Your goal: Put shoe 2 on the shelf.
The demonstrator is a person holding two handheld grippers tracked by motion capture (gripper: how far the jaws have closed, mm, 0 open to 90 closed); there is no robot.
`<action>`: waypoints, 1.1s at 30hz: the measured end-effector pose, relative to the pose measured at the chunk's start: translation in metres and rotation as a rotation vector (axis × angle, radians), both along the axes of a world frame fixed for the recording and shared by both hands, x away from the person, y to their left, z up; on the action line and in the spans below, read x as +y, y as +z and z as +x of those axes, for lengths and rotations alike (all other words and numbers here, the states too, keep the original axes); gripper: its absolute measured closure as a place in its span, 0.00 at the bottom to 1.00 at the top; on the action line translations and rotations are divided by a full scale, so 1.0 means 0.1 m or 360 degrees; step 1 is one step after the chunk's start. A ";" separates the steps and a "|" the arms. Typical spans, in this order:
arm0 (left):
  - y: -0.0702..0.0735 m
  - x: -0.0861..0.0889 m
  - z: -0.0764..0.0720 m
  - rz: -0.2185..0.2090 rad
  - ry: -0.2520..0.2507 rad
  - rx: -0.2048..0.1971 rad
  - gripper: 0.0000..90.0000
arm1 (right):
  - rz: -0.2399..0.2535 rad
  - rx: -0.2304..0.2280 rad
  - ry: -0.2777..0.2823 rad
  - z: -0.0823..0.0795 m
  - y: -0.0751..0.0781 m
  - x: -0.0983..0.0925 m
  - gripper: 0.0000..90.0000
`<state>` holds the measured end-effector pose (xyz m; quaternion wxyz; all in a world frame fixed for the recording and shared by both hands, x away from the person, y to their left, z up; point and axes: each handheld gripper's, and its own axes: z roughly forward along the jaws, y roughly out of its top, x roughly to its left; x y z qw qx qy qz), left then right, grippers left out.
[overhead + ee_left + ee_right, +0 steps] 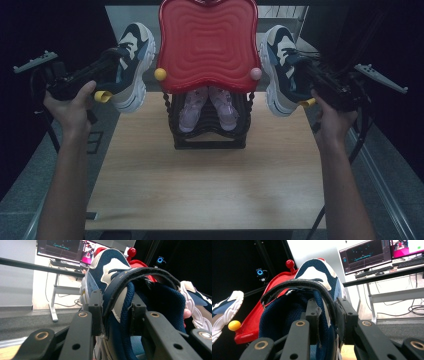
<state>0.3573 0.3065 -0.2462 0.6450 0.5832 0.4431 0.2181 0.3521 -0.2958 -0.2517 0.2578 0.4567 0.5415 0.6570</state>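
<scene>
I hold two navy, white and cream sneakers in the air beside a shoe rack. My left gripper [107, 70] is shut on the collar of the left sneaker [132, 62], left of the rack's red top [207, 45]. Its jaws pinch that sneaker's [117, 287] side wall in the left gripper view, one jaw inside and one outside. My right gripper [305, 75] is shut on the right sneaker [280, 67] to the right of the red top. The right gripper view has its jaws clamped on the shoe's [312, 290] collar wall.
A black shoe rack [210, 125] stands at the back middle of the wooden table [210, 185], with a pair of pink sneakers [207, 107] on a lower shelf. Yellow [160, 74] and pink [256, 74] knobs mark the red top's front corners. Monitors [365, 256] stand behind.
</scene>
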 end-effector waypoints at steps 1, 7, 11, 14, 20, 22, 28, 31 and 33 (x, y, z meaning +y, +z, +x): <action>0.03 -0.01 0.02 -0.0010 -0.0007 0.0000 0.78 | 0.0004 0.0006 0.0013 0.01 0.03 0.02 0.82; 0.12 -0.08 0.05 -0.0022 -0.0015 -0.0009 0.78 | 0.0020 0.0025 0.0037 0.06 0.17 0.07 0.82; 0.19 -0.15 0.08 -0.0036 -0.0037 -0.0015 0.78 | 0.0016 0.0017 0.0038 0.09 0.28 0.12 0.81; 0.22 -0.18 0.09 -0.0036 -0.0042 -0.0018 0.78 | 0.0011 0.0018 0.0037 0.10 0.33 0.14 0.81; 0.33 -0.28 0.12 -0.0027 -0.0056 -0.0029 0.78 | -0.0003 0.0031 0.0046 0.15 0.47 0.22 0.81; 0.38 -0.34 0.14 -0.0010 -0.0057 -0.0037 0.78 | -0.0006 0.0027 0.0047 0.17 0.53 0.26 0.81; 0.45 -0.44 0.22 0.0014 -0.0058 -0.0033 0.78 | -0.0039 0.0030 0.0047 0.22 0.66 0.37 0.81; 0.46 -0.51 0.28 -0.0003 -0.0068 -0.0024 0.78 | -0.0056 0.0020 0.0081 0.25 0.73 0.49 0.81; 0.46 -0.55 0.32 -0.0022 -0.0075 -0.0026 0.78 | -0.0057 0.0023 0.0097 0.27 0.74 0.54 0.81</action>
